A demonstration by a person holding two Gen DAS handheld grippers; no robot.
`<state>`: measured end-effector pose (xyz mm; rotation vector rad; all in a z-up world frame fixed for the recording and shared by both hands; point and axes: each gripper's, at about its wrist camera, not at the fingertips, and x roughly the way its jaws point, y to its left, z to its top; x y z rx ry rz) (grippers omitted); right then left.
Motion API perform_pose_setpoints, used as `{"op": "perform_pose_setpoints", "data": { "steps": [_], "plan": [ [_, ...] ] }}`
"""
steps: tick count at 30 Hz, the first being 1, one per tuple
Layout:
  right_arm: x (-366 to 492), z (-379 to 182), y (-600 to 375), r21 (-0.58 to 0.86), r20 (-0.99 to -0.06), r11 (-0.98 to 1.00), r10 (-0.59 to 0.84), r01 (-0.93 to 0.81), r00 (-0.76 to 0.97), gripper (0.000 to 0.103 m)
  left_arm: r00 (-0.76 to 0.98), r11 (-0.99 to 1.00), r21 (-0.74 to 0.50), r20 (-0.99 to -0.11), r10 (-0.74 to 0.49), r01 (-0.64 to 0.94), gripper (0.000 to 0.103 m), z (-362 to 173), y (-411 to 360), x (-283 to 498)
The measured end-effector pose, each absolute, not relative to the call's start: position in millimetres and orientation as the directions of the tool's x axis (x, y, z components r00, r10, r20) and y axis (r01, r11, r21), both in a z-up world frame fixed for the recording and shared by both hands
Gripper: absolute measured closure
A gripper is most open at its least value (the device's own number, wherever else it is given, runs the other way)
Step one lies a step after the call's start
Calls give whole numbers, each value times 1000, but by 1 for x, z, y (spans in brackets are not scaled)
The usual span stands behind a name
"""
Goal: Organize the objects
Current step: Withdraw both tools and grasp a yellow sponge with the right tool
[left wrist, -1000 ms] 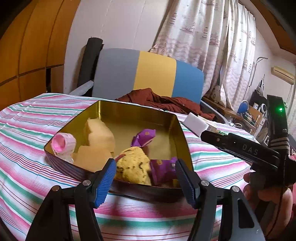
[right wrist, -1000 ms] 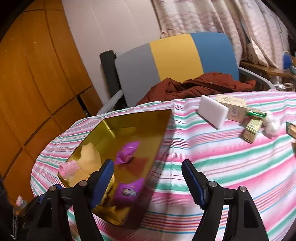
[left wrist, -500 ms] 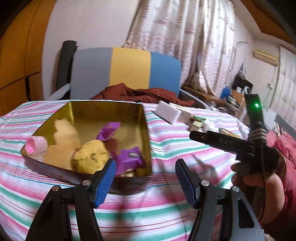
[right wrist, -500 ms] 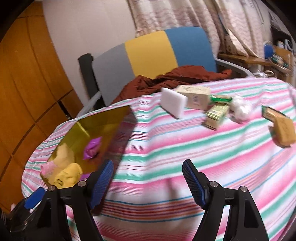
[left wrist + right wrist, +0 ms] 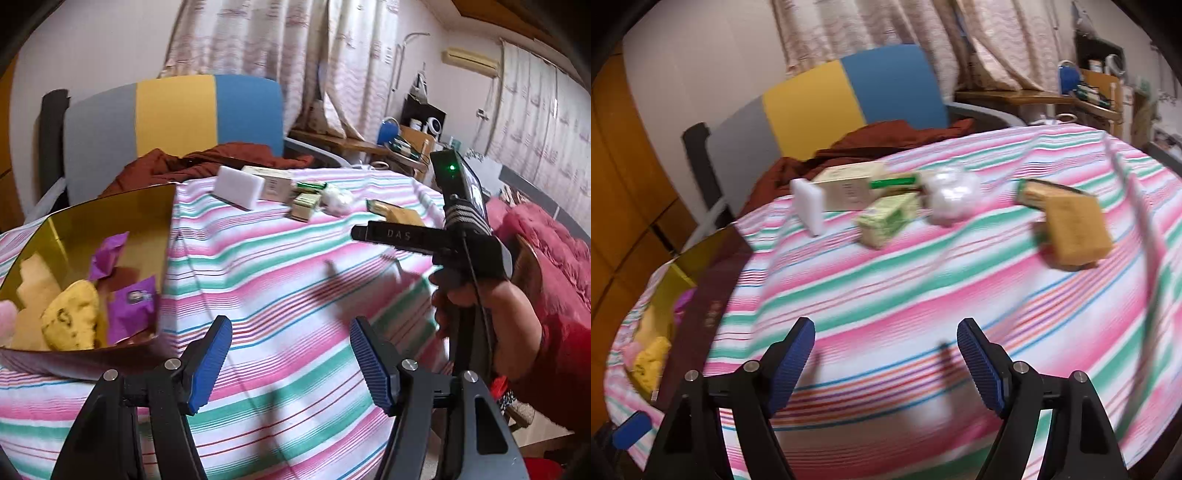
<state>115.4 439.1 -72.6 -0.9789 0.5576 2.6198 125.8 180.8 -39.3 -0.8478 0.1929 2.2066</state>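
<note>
Your left hand-held gripper [image 5: 290,363] gapes empty, right hand-held gripper [image 5: 886,363] opening (empty too); gold tin [image 5: 110,218] holds two purple packets [image 5: 131,308].

In front of my left gripper [image 5: 290,360] and my right gripper [image 5: 885,363], both with nothing between their fingers and the right one's jaws opening, I see a broad bare stretch of striped tablecloth [image 5: 280,280] where either could pass freely. To the left the raised gold wall of the tin [image 5: 167,236] blocks that side. Along the far edge a cluster stands in the way: a white block [image 5: 809,206], a tall carton [image 5: 849,186], a small green box [image 5: 886,219], a white wad [image 5: 951,195] and a tan sponge [image 5: 1075,230], with narrow gaps between some of them.
</note>
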Motion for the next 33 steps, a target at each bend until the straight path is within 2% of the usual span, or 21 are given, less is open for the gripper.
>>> {"op": "perform_pose_setpoints", "data": {
  "steps": [6, 11, 16, 19, 26, 33],
  "plan": [
    [124, -65, 501, 171, -658, -814, 324, -554, -680, 20, -465, -690, -125, -653, 598, -713, 36, -43, 195, 125],
    [116, -61, 553, 136, -660, -756, 412, -640, -628, 20, -438, -690, -137, -682, 586, -710, 36, -49, 208, 118],
    [102, -77, 578, 155, -690, -737, 396, -658, -606, 22, -425, -687, -121, -705, 568, -716, 36, -51, 226, 109],
    [97, -85, 577, 150, -702, -746, 381, -648, -602, 46, -421, -685, -117, -711, 564, -719, 36, -52, 235, 102],
    [104, -92, 579, 211, -676, -742, 359, -636, -643, 46, -407, -691, -130, -725, 556, -711, 36, -55, 272, 73],
    [106, -94, 575, 224, -662, -739, 363, -635, -655, 46, -458, -692, -41, -721, 520, -721, 32, -53, 331, 28]
  ]
}}
